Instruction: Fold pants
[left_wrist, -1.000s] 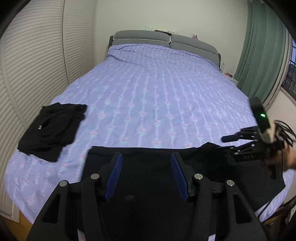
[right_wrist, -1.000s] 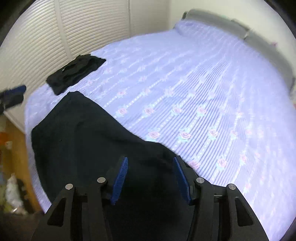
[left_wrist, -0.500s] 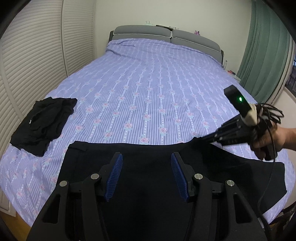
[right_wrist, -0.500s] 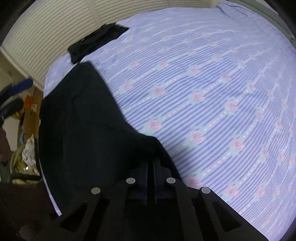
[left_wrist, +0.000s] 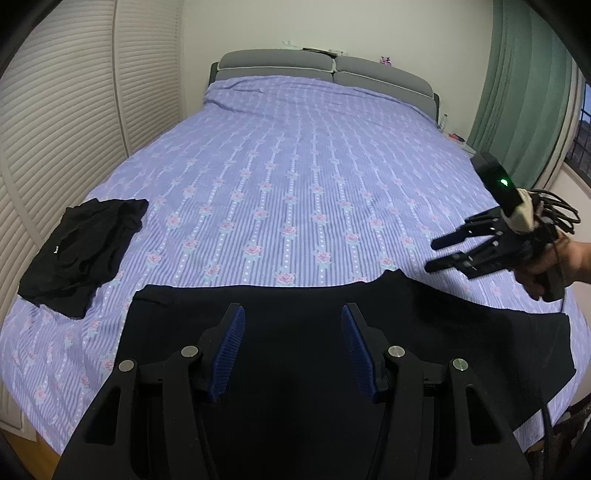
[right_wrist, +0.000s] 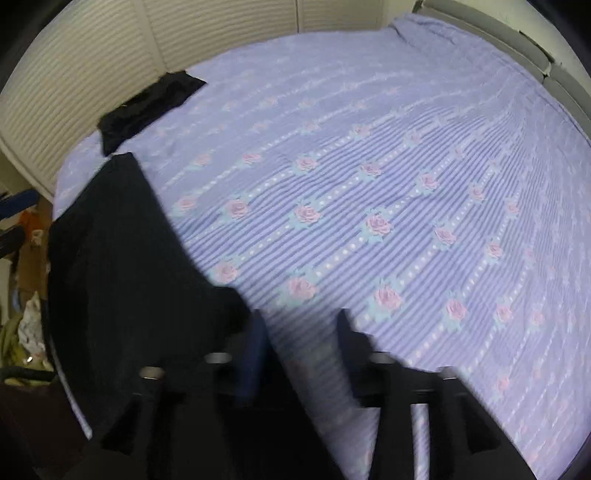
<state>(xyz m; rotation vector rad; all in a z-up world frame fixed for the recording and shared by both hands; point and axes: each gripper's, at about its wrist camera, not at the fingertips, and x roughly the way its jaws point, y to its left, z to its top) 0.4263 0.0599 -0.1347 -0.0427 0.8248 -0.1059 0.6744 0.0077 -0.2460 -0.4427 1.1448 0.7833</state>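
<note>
Black pants (left_wrist: 295, 306) lie spread flat across the near edge of the bed; they also show in the right wrist view (right_wrist: 122, 258). My left gripper (left_wrist: 291, 350) is open and empty above the middle of the pants. My right gripper (left_wrist: 437, 254) is open and empty, held just above the pants' far edge at the right. In its own view the right gripper (right_wrist: 301, 354) is open over the sheet, next to the pants' edge.
The bed has a purple flowered sheet (left_wrist: 295, 166) and a grey headboard (left_wrist: 325, 70). A folded black garment (left_wrist: 81, 247) lies at the bed's left edge, also in the right wrist view (right_wrist: 147, 107). Louvred doors (left_wrist: 55, 110) stand left, green curtains (left_wrist: 528, 85) right.
My right gripper was shut on the pants' far edge half a second ago; it has opened, let go and lifted off. The pants now lie flat. My left gripper stayed open.
</note>
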